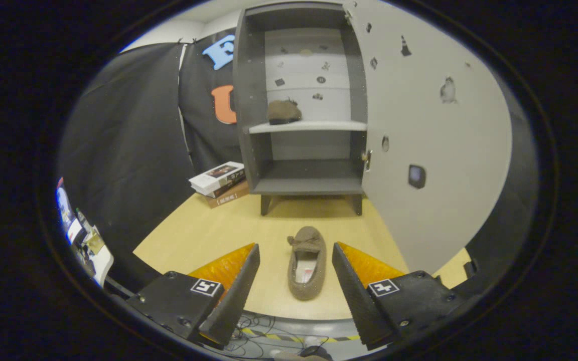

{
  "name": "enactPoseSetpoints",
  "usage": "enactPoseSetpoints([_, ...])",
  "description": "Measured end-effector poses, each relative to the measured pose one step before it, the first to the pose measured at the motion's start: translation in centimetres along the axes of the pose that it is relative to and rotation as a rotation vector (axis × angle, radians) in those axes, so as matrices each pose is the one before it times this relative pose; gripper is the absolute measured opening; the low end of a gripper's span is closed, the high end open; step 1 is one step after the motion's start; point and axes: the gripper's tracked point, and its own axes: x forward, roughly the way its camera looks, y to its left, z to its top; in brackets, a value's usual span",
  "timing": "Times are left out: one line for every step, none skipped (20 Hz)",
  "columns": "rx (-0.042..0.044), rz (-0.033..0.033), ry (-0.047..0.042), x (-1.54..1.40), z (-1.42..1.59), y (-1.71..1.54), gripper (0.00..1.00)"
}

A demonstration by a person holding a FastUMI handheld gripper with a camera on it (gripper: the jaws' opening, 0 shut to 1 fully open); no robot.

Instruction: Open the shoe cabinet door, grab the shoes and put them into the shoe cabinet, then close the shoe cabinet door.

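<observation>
A grey shoe cabinet stands at the back of the wooden table, its white door swung wide open to the right. One brown slipper sits on the cabinet's middle shelf. A second brown slipper lies on the table top, toe toward the cabinet, in line with the gap between my fingers and a little below them. My gripper is open, nothing touching either finger.
A stack of books lies on the table just left of the cabinet. The table's front edge runs beneath my fingers, with cables on the floor below. Small items sit on a white stand far left.
</observation>
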Motion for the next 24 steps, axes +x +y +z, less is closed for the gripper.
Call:
enactPoseSetpoints([0.00886,0.01380,0.03144,1.717,-1.210,0.350,0.92])
enactPoseSetpoints([0.00551,-0.00181,0.02895,1.840,-0.975,0.104,0.92])
enactPoseSetpoints([0.00260,0.00518,0.03019,1.685,-0.914,0.056,0.92])
enactPoseSetpoints([0.00660,0.00428,0.02528,1.433,-0.511,0.123,0.92])
enactPoseSetpoints([-0.00095,-0.00054,0.02024,1.478,-0.349,-0.064,0.92])
enactPoseSetpoints([-0.00148,-0.00793,0.01162,1.428,-0.337,-0.174,0.92])
enactPoseSetpoints([-0.00376,-0.00011,0.01405,1.215,-0.081,0.076,0.92])
enactPoseSetpoints([-0.00293,-0.00237,0.01534,1.245,-0.232,-0.069,0.92])
enactPoseSetpoints([-0.00129,-0.00197,0.01406,1.183,-0.047,-0.119,0.92])
enactPoseSetpoints([0.00087,-0.00297,0.01379,1.057,-0.048,-0.113,0.92])
enactPoseSetpoints([0.00413,-0.00157,0.01552,0.951,-0.105,-0.116,0.92])
enactPoseSetpoints([0.00875,-0.00198,0.01195,0.877,0.028,-0.179,0.92])
enactPoseSetpoints([0.00808,-0.00145,0.01335,0.819,0.006,-0.104,0.92])
enactPoseSetpoints([0.00941,-0.00160,0.01185,0.780,0.105,-0.184,0.92])
enactPoseSetpoints([0.00890,0.00025,0.01109,0.669,0.016,-0.155,0.92])
enactPoseSetpoints([0.01108,0.00350,0.00967,0.623,0.214,0.006,0.92])
enactPoseSetpoints([0.00919,0.00309,0.01164,0.592,0.111,0.066,0.92])
enactPoseSetpoints([0.00383,0.00524,0.00781,0.349,0.130,0.143,0.92])
enactPoseSetpoints([0.00228,0.00069,0.00882,0.326,0.119,0.048,0.92])
enactPoseSetpoints([0.00115,0.00109,0.00753,0.598,0.045,0.081,0.92])
enactPoseSetpoints([-0.00068,0.00022,0.01155,0.626,-0.088,0.035,0.92])
enactPoseSetpoints([0.00236,0.00243,0.00731,0.244,0.042,0.113,0.92])
enactPoseSetpoints([0.00053,-0.00062,0.00152,0.207,0.167,0.002,0.92])
enactPoseSetpoints([-0.00126,0.00208,0.00293,0.137,0.121,0.015,0.91])
